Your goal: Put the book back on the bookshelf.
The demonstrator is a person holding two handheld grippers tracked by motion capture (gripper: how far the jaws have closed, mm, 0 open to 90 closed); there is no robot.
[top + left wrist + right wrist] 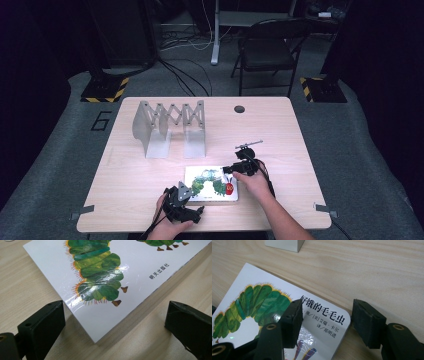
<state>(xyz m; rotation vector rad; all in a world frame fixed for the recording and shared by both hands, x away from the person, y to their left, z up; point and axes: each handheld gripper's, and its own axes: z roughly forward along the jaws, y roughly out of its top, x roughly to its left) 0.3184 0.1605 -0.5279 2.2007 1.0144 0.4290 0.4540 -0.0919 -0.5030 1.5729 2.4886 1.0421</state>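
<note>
Two tools flank the caterpillar picture book [212, 184], flat on the counter [280, 135]: left tool [115, 322], jaws apart, at its near-left corner; right tool [327, 322] half-open, straddling its far-right corner.

Table [150, 170] evenly lit, dark surroundings; overhead glare on glossy book cover [105, 277]; high view soft.

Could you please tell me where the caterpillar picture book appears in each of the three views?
High view: picture book lies flat near the table's front edge, between the two grippers.
Left gripper view: its corner points down between the jaws.
Right gripper view: lower left, its rounded corner between the jaws.
Shared landmark: the green caterpillar on its cover.
</note>
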